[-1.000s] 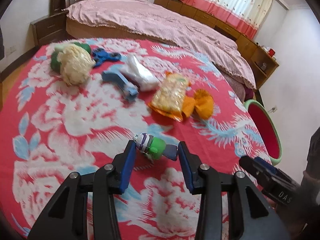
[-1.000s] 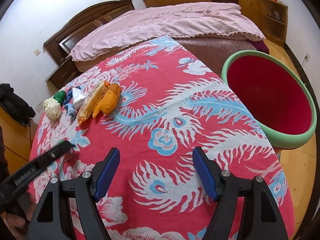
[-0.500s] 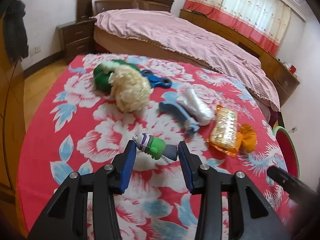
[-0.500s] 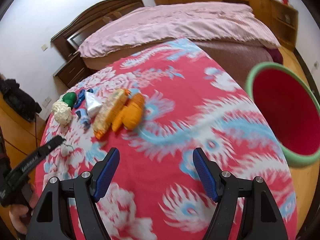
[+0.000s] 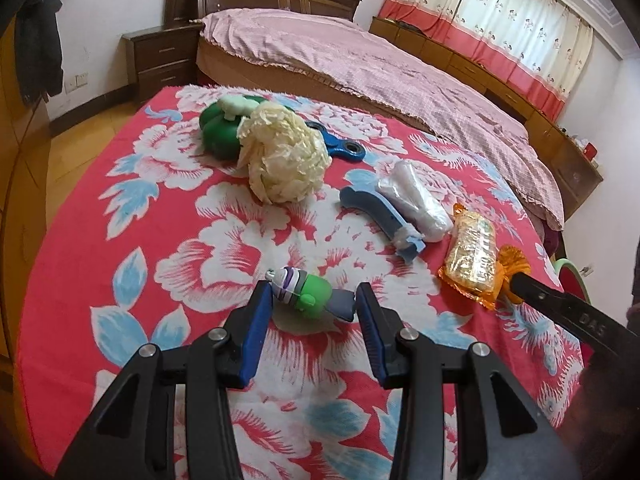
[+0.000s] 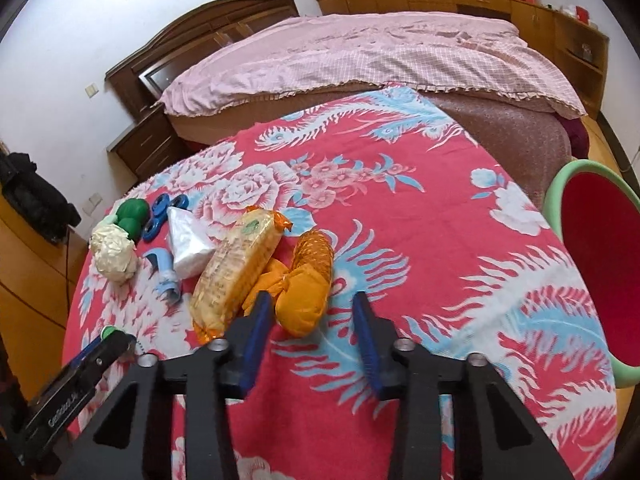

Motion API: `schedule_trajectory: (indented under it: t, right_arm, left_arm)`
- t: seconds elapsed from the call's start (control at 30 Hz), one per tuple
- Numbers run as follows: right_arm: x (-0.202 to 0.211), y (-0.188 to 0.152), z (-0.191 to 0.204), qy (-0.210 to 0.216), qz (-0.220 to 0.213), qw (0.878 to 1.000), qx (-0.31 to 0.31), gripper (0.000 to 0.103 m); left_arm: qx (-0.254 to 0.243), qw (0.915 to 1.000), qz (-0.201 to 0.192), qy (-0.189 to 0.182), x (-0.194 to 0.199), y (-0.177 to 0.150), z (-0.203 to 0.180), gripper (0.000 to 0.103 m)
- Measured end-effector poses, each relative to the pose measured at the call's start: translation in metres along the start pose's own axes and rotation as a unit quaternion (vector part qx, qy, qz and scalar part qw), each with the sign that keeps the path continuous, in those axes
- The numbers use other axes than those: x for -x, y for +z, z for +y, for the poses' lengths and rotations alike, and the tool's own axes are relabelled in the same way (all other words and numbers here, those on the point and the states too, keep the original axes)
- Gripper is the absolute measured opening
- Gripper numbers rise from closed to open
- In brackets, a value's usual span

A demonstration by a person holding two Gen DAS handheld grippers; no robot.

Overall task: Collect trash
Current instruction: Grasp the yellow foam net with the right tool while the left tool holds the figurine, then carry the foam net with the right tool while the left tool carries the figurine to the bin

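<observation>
My left gripper (image 5: 314, 304) is open, its blue pads on either side of a small green and purple toy (image 5: 306, 294) that lies on the red flowered cloth. My right gripper (image 6: 314, 308) is open, its pads flanking the near end of an orange wrapper bundle (image 6: 306, 290). A clear yellow snack packet (image 6: 236, 268) lies to the left of the bundle and also shows in the left wrist view (image 5: 472, 252). A crumpled cream paper ball (image 5: 284, 158), a clear plastic wrapper (image 5: 416, 200) and a blue handle piece (image 5: 380, 218) lie further back.
A green toy (image 5: 218, 128) and a blue spinner (image 5: 340, 146) lie behind the paper ball. A green basin with a red inside (image 6: 596, 268) stands off the table's right edge. A bed (image 6: 360, 56) and nightstand (image 5: 160, 62) stand beyond the table.
My right gripper has swung left from bare cloth to straddle the orange bundle. My left gripper keeps the toy between its pads while its view has turned left.
</observation>
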State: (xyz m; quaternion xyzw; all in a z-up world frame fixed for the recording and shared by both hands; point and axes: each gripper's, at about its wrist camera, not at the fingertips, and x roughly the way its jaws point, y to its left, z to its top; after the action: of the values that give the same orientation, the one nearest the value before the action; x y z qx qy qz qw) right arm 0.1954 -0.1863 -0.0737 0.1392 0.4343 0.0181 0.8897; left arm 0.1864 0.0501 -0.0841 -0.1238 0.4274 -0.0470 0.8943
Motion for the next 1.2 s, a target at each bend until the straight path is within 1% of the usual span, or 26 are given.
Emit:
schedule_trajectory:
  t: [0.1,0.2,0.43,0.7,0.83,1.2]
  right_arm:
    - [-0.007,0.000,-0.002,0.017,0.014,1.000,-0.009,0.024]
    - [-0.002,-0.002,0.000,0.017,0.006,1.000,0.000,0.021]
    - [0.028,-0.010,-0.002,0.005,-0.023,1.000,0.014,0.020]
    - [0.064,-0.026,-0.014,0.015,-0.036,0.999,0.000,0.020]
    - [0.077,-0.033,-0.022,0.024,-0.039,0.999,-0.011,0.020]
    - [0.109,-0.045,-0.043,0.030,-0.058,0.997,-0.029,0.020]
  left_arm:
    - [0.003,1.0000,0.000,-0.002,0.001,0.001,0.001,0.043]
    - [0.007,1.0000,-0.001,-0.001,0.003,0.001,0.002,0.043]
    - [0.006,0.9999,-0.009,-0.005,0.017,-0.001,-0.002,0.043]
    - [-0.008,0.9997,-0.019,-0.009,0.036,-0.004,-0.017,0.043]
    - [-0.016,0.9995,-0.025,-0.011,0.045,-0.006,-0.025,0.043]
    - [-0.035,0.9986,-0.035,-0.017,0.065,-0.012,-0.048,0.043]
